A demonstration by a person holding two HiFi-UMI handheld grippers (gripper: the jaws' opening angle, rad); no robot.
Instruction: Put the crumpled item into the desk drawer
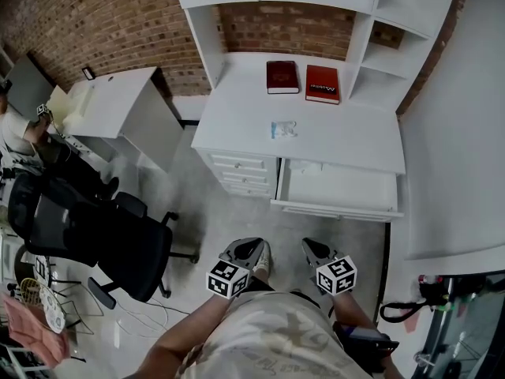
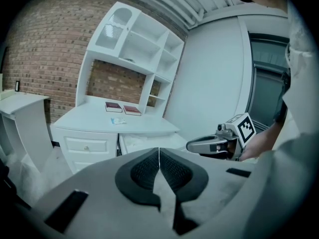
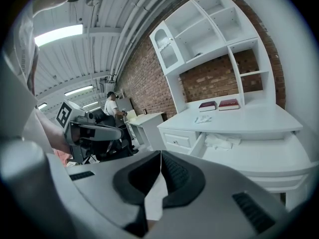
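**Crumpled item on desktop; desk drawer open; grippers empty**

Crumpled item [image 1: 284,129]: pale bluish-white, lying on the white desk [image 1: 347,136] top, near two red books [image 1: 282,77] but touching neither.

Desk drawer [image 1: 339,208]: pulled open under the desktop's right part. A white wad [image 3: 219,141] lies at its left end, plainest in the right gripper view.

Right-hand book: white lettering, too small to read.

Left gripper [image 1: 254,245], right gripper [image 1: 310,247]: jaws clenched with nothing between them, held side by side, well short of the desk.

Head view shows a black office chair [image 1: 102,235] at left. The gripper views show the hutch's upper shelves [image 2: 144,44], cut off in the head view.
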